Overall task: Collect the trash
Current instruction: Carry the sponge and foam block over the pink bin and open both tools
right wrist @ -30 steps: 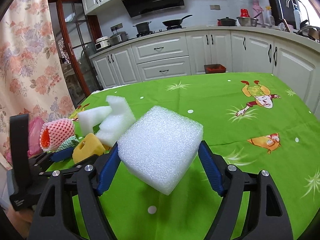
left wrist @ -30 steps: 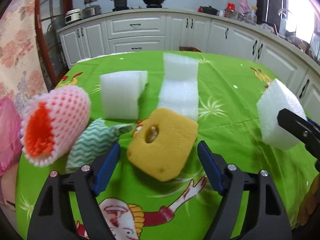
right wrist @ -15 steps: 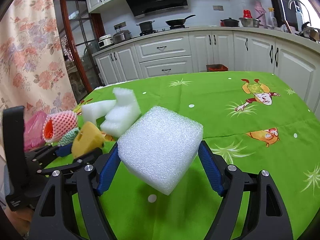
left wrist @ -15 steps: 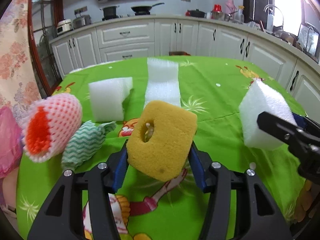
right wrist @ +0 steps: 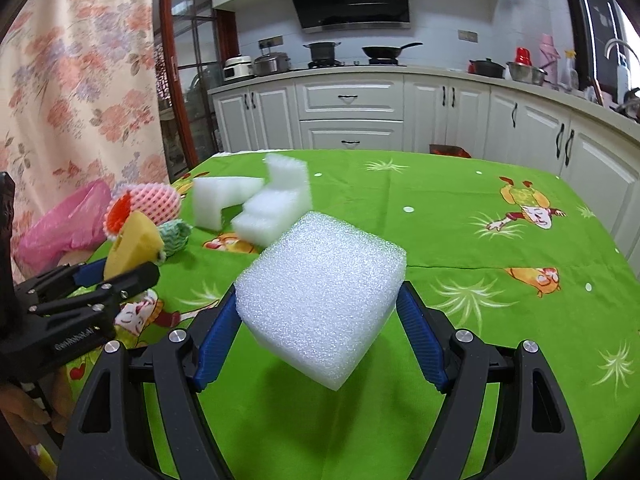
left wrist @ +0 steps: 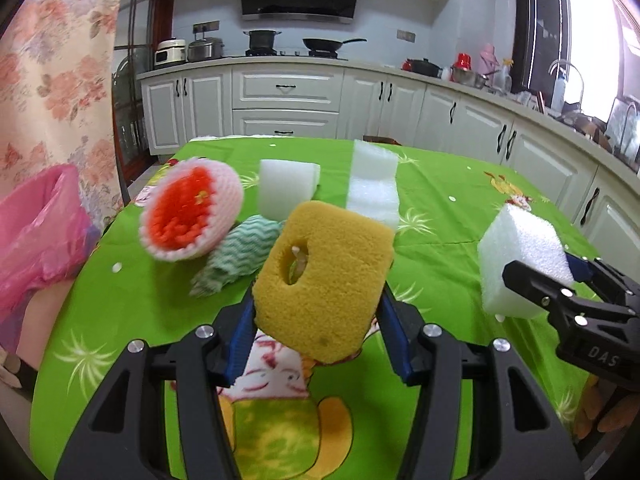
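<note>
The left hand-held gripper (left wrist: 318, 312) clamps a yellow sponge (left wrist: 324, 276) above the green-clothed bench (left wrist: 436, 236); the right hand-held gripper (right wrist: 318, 326) grips a white foam block (right wrist: 320, 300). Beyond lie a striped cloth (left wrist: 236, 256), a pink fruit net (left wrist: 192, 214), foam offcuts (left wrist: 372, 190) and, left, a pink bag (left wrist: 38, 232).

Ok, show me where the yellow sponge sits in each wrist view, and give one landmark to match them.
Left wrist view: yellow sponge at centre, clamped between the left gripper fingers.
Right wrist view: yellow sponge at the left edge, at the tip of the other gripper.
Shared landmark: pink net sleeve, just behind the sponge.
</note>
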Demonstrator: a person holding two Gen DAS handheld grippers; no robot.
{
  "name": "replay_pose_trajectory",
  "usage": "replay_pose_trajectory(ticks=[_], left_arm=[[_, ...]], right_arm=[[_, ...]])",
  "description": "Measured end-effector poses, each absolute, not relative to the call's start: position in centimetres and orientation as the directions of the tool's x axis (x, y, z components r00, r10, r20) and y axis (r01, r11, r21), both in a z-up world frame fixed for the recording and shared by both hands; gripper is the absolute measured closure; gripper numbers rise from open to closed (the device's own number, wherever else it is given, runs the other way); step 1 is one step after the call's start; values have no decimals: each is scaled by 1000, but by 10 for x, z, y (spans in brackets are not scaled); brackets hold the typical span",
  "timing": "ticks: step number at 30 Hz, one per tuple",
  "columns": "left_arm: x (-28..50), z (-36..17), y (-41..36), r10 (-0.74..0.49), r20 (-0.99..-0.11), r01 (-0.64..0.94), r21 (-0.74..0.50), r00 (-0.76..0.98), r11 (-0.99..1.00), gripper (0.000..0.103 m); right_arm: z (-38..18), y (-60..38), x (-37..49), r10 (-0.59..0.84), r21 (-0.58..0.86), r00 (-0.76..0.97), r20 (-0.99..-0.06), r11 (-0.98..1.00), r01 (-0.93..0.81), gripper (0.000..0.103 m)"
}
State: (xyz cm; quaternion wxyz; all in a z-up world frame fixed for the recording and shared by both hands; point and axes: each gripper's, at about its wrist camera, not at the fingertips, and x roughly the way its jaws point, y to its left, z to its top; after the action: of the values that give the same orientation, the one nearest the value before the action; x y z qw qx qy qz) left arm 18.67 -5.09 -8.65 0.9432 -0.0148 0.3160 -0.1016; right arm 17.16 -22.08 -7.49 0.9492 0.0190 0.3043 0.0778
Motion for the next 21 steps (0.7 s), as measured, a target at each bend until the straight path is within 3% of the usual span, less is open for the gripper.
replay_pose_trajectory(ticks=[21], left_arm=[[118,-73,4,-120,-512,123,-28,850,992,49]], right_arm=[[-65,-154,149,274,59,778,-565,954,-293,30]])
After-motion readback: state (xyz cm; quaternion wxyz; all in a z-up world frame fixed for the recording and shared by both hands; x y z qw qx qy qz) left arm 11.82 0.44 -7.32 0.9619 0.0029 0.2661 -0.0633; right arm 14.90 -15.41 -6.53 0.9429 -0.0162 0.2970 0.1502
